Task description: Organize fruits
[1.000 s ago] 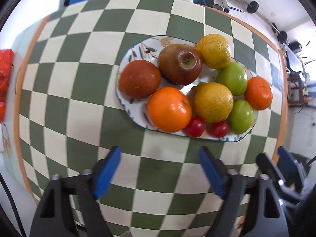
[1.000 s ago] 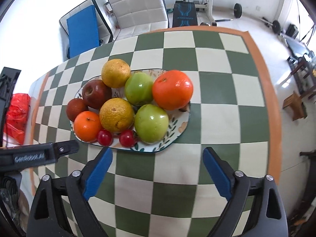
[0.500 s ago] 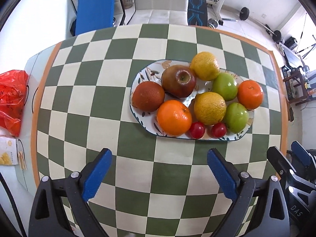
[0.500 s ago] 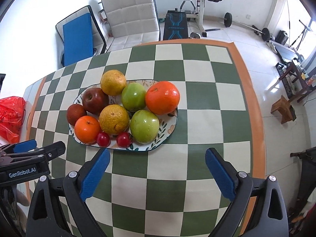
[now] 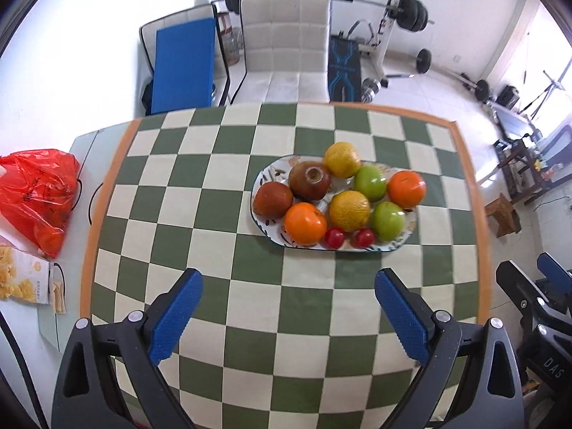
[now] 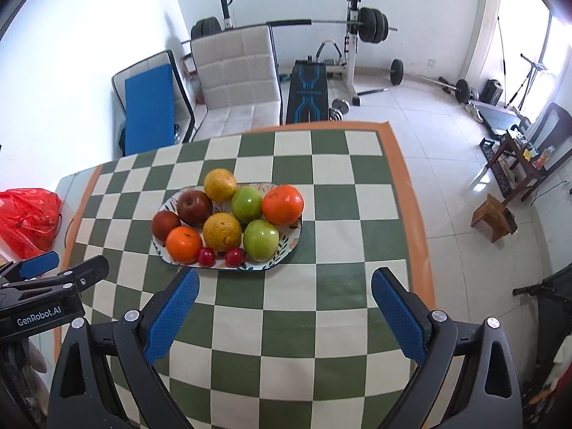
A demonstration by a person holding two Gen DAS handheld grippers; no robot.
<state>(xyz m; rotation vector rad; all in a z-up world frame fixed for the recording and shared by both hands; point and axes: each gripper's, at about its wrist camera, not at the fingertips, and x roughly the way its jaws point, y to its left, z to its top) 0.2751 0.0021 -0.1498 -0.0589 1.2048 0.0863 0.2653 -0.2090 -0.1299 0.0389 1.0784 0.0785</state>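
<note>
Both fisheye views look forward and steeply down along their own blue-padded fingers from high above the near edge of the checkered tabletop (image 5: 250, 321). The left wrist camera sits toward the left side, so the plate of fruit (image 5: 262, 182) lies right of its centre, with the right hand-held gripper (image 5: 536, 286) at its right border. The right wrist camera sits toward the right, with the plate of fruit (image 6: 293, 241) left of centre and the left hand-held gripper (image 6: 53, 271) at its left border. Both share the tabletop, the plate, the red bag (image 5: 35, 196), the white chair (image 6: 236, 75) and the weight bench (image 6: 309, 89) behind.
</note>
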